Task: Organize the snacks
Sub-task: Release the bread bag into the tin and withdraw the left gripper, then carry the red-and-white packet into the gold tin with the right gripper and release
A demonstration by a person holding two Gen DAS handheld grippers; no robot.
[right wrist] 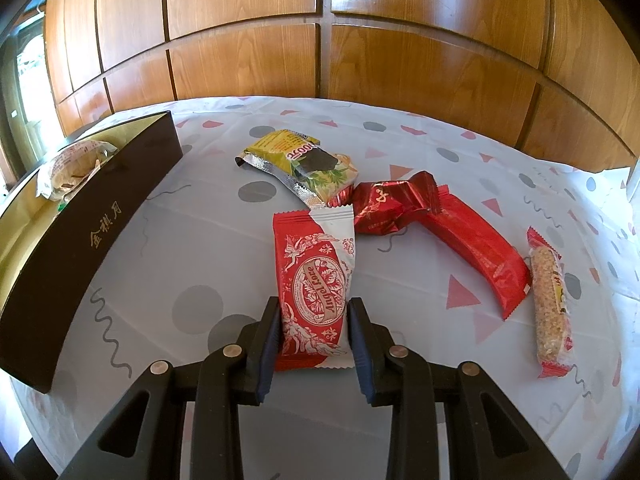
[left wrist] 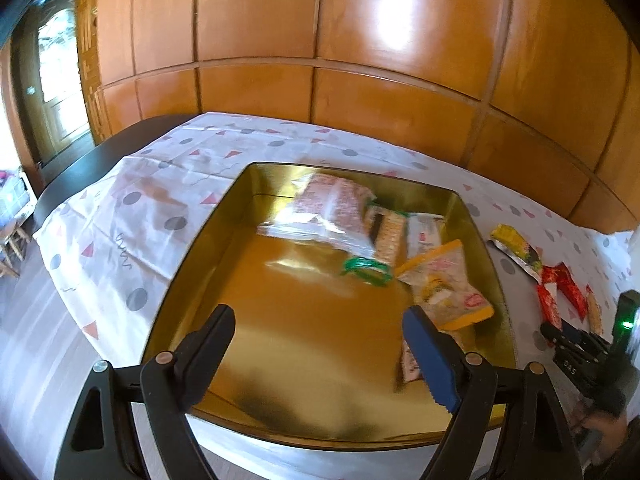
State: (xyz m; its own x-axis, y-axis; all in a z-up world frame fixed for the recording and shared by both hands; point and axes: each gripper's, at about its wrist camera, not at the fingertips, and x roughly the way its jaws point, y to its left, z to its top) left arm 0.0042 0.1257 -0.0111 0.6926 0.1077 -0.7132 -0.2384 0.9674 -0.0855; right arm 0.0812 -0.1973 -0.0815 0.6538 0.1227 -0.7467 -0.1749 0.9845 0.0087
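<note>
A gold-lined box [left wrist: 192,264] holds several snack packets [left wrist: 336,208] at its far right. My left gripper [left wrist: 320,328] is open and empty above the box's near end. In the right wrist view the box's dark outer wall [right wrist: 92,236] stands at left. My right gripper [right wrist: 314,312] is shut on a red-and-white "Angel Love" packet [right wrist: 316,280] lying on the cloth. Beyond it lie a yellow packet [right wrist: 304,160], a crumpled red packet [right wrist: 384,204], a long red packet [right wrist: 476,252] and a cereal bar [right wrist: 552,304].
The table wears a white cloth with grey dots and pink triangles [right wrist: 208,216]. A wooden panelled wall [right wrist: 320,40] runs behind it. The right gripper's body [left wrist: 588,360] shows at the right edge of the left wrist view, beside loose packets [left wrist: 556,284].
</note>
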